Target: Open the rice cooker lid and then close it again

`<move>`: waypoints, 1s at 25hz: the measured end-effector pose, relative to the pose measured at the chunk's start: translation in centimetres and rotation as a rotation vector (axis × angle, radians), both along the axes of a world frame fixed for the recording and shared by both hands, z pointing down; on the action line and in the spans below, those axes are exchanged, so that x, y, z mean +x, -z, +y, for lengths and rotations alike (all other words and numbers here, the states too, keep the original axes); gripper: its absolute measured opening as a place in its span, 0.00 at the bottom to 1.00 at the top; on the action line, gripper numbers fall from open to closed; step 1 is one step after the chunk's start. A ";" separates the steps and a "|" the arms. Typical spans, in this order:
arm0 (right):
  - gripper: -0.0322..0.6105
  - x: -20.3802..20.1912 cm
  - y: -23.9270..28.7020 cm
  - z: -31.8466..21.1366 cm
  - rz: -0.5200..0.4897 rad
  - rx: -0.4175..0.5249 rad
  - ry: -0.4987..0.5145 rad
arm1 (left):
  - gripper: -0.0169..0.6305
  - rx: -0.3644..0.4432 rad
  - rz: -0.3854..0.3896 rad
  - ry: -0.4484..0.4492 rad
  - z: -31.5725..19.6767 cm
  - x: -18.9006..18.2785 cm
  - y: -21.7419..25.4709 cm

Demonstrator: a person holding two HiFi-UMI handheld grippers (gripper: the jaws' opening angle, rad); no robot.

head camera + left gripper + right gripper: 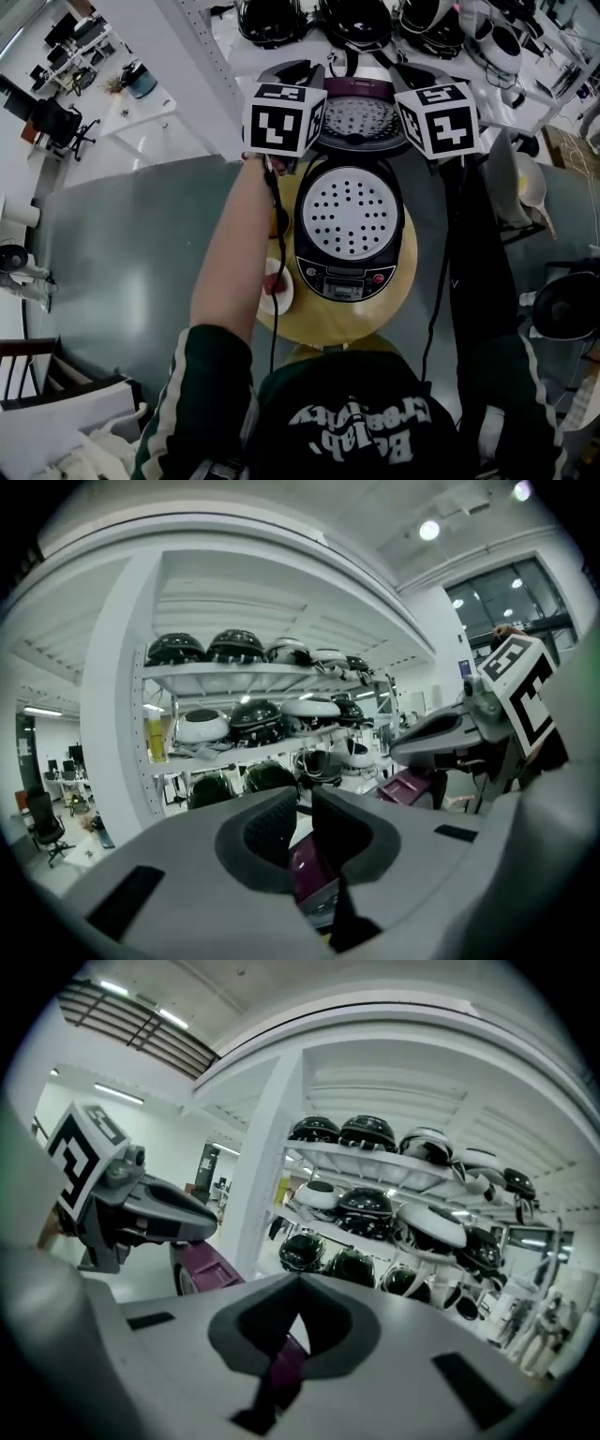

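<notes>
The rice cooker (349, 234) stands on a round wooden table (398, 305), its body topped by a white perforated plate. Its purple-rimmed lid (361, 117) stands raised at the back. Both grippers hover level at the lid's upper edge, one on each side. My left gripper (305, 67) is at the lid's left, its jaws a narrow slit apart with nothing between them (305, 803); the purple lid (314, 869) shows below them. My right gripper (403, 70) is at the lid's right, its tips meeting (300, 1281) with the purple lid (202, 1265) beneath.
White shelving (234, 677) loaded with black and white domed items rises just behind the cooker. A small white dish (277, 286) with something red sits on the table's left edge. A black cable (274, 309) hangs along the left arm. Grey floor lies to the left.
</notes>
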State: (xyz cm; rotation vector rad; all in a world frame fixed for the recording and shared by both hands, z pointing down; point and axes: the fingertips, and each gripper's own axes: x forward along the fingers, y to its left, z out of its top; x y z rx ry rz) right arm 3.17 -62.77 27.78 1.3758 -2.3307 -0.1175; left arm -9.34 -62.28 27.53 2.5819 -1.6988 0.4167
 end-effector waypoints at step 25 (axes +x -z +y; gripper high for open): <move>0.05 -1.0 -1.6 9.2 -0.197 -0.270 0.057 | 0.03 -0.078 0.127 -0.084 9.4 -0.3 -2.0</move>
